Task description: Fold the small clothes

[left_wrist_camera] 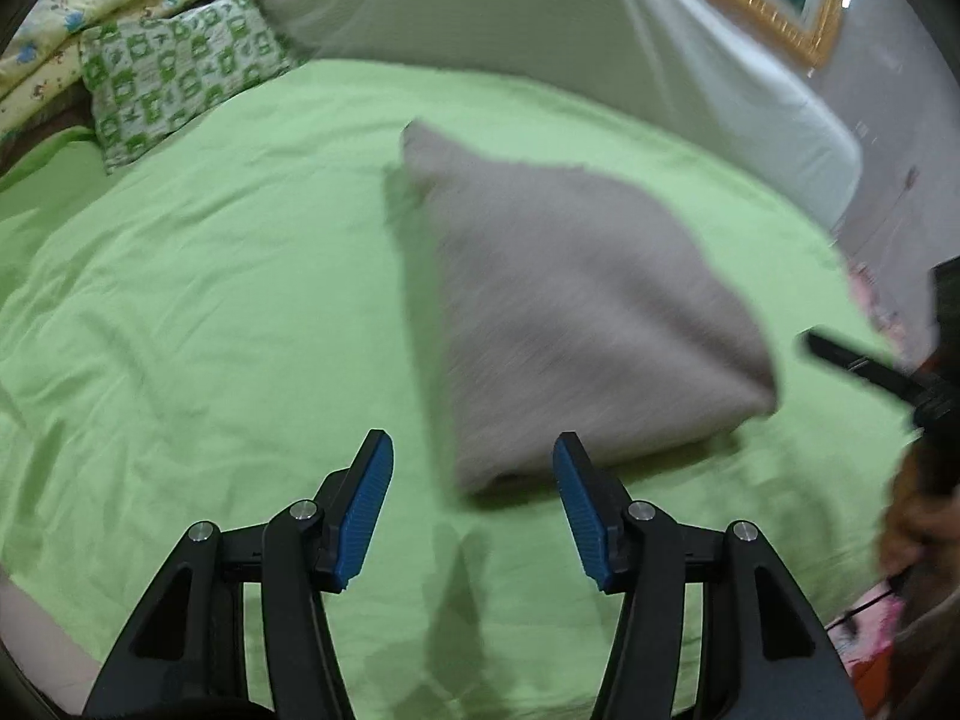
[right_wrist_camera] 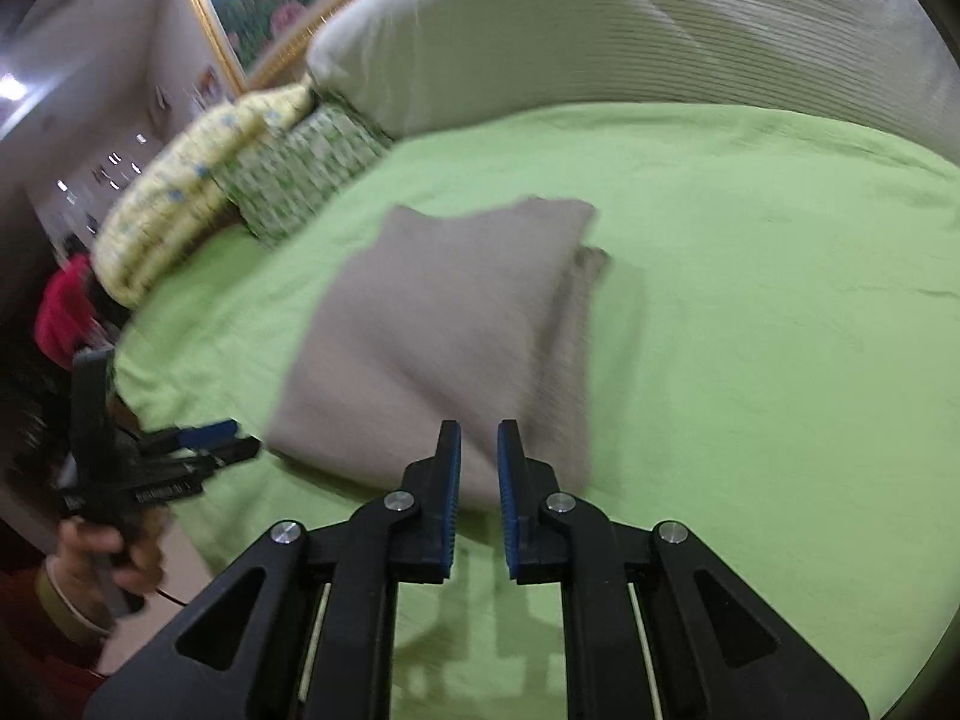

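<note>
A grey-brown garment (left_wrist_camera: 576, 312) lies folded on the green bed sheet (left_wrist_camera: 210, 300); it also shows in the right wrist view (right_wrist_camera: 438, 336). My left gripper (left_wrist_camera: 474, 450) is open and empty, just short of the garment's near edge. My right gripper (right_wrist_camera: 480, 438) has its jaws narrowly apart with nothing between them, above the garment's near edge. In the left wrist view the right gripper (left_wrist_camera: 864, 366) shows at the right edge. In the right wrist view the left gripper (right_wrist_camera: 204, 438) shows at the left, held by a hand.
A large white pillow (left_wrist_camera: 540, 30) lies along the far side of the bed. A green-patterned pillow (left_wrist_camera: 174, 72) and a yellow quilt (left_wrist_camera: 72, 18) sit in the far corner. A gold picture frame (left_wrist_camera: 774, 6) hangs on the wall behind.
</note>
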A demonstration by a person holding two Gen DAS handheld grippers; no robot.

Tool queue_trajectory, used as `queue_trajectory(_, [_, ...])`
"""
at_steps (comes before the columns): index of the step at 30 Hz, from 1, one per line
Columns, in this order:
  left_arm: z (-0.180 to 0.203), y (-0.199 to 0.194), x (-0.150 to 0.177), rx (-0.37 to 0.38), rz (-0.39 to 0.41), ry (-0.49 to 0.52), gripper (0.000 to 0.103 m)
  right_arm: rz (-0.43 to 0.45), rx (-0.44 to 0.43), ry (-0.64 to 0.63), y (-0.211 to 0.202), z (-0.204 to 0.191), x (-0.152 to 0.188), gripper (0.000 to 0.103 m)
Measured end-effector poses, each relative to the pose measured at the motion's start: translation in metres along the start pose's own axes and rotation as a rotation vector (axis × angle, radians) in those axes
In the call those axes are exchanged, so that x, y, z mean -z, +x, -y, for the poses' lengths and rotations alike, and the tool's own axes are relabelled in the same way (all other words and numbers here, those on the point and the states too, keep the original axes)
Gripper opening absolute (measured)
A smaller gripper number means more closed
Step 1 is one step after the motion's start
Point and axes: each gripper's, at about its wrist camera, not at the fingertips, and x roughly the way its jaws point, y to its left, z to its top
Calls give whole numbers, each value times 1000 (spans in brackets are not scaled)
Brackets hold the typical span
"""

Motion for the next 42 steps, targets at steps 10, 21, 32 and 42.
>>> queue_trajectory(10, [4, 66, -4, -30, -138, 0, 62, -122, 92, 137, 76, 33, 5, 12])
queue_trajectory(21, [-7, 48, 0, -58, -114, -34, 73, -78, 136, 131, 51, 23, 13, 13])
queue_trajectory(32, [16, 14, 4, -140, -29, 20, 81, -20, 154, 99, 28, 2, 17, 50])
queue_trajectory(42, [25, 7, 2, -137, 10, 45, 82, 48, 164, 67, 12, -12, 18, 55])
